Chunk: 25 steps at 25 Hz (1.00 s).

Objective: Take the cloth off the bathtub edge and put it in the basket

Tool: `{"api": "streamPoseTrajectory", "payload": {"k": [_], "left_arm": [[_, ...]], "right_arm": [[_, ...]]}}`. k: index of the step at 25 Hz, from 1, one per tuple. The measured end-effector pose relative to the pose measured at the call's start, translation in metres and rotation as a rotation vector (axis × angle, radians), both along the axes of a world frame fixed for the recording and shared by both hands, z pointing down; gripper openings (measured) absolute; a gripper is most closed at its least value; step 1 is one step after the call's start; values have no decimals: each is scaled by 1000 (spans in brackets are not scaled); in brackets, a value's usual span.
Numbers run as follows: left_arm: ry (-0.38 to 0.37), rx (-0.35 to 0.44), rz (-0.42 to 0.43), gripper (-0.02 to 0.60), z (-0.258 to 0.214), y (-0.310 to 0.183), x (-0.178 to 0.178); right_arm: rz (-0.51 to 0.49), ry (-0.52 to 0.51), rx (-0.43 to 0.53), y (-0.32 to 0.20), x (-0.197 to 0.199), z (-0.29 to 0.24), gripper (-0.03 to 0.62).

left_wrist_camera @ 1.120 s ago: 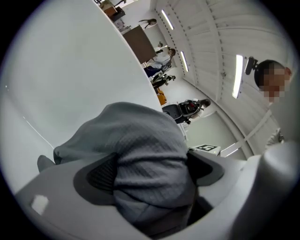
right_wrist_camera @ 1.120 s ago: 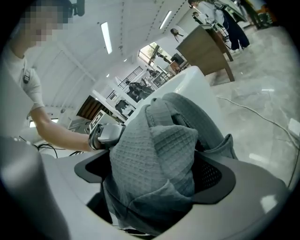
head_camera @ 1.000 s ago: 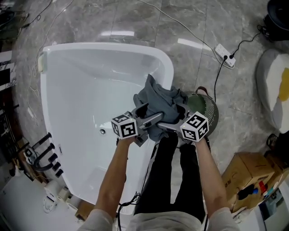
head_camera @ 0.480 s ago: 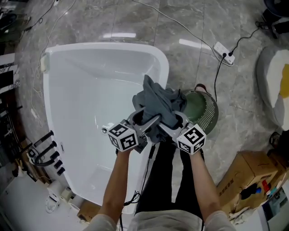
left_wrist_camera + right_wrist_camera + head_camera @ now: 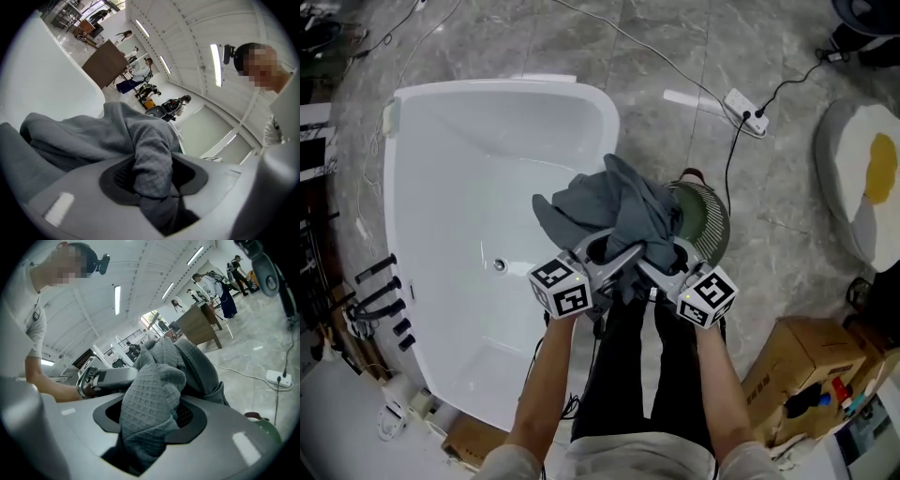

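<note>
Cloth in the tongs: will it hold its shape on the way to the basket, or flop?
Likely floppy: the cloth bunches in loose folds over the left tongs and right tongs, both closing with it between them. Probably light, as two pinches carry it; the waffle weave looks grippy, not slippery. Loose folds may catch the basket rim.

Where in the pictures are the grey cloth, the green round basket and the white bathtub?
Grey waffle-weave cloth (image 5: 623, 211): head view, middle of the bunched fabric.
Green round basket (image 5: 719, 223): head view, right rim.
White bathtub (image 5: 450, 187): head view, bare inner wall.
</note>
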State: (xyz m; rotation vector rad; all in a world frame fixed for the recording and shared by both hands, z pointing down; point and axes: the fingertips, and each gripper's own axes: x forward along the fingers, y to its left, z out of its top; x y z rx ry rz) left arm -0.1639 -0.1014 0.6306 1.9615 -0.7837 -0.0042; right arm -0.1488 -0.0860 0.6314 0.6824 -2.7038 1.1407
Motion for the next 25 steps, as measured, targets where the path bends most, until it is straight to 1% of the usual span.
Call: {"api": "streamPoseTrajectory", "payload": {"k": [6, 17, 19, 21, 25], "left_arm": [[19, -1, 59, 224, 0, 24, 64], [100, -80, 175, 225, 30, 65, 189], [118, -107, 191, 227, 39, 72, 203], [121, -128, 205, 227, 50, 76, 210], [100, -149, 187, 229, 81, 73, 207]], "right_arm": [[69, 10, -12, 25, 63, 1, 202], [187, 75, -71, 68, 186, 28, 203], [198, 93, -83, 75, 200, 37, 203], [199, 108, -97, 79, 207, 48, 204], [183, 104, -121, 75, 204, 78, 204]]}}
